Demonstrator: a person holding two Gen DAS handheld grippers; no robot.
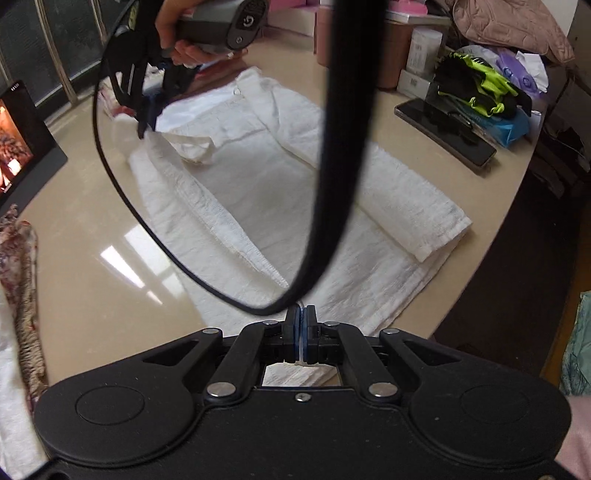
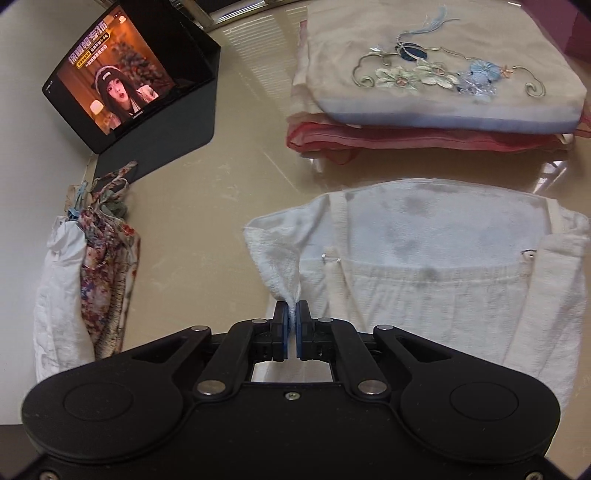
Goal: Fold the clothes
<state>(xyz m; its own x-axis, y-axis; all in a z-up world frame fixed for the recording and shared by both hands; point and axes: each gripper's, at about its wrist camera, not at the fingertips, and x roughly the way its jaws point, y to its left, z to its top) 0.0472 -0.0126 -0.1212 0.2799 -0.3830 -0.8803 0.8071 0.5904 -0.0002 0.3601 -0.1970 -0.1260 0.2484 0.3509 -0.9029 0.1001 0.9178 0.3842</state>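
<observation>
Beige table point(image 2: 229, 206), both tongs point(image 1: 301, 317) point(image 2: 292, 314) pinching white garment point(image 1: 258, 192) point(image 2: 424, 258) edges

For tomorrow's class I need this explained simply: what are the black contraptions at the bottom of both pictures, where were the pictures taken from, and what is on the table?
No robot: a person holds two hand-held grippers, each with its own camera. The left gripper and right gripper are both shut on edges of a white garment spread on the beige table. The right hand shows in the left view. Also there: a folded stack of clothes, a tablet playing video, and a floral bundle.
</observation>
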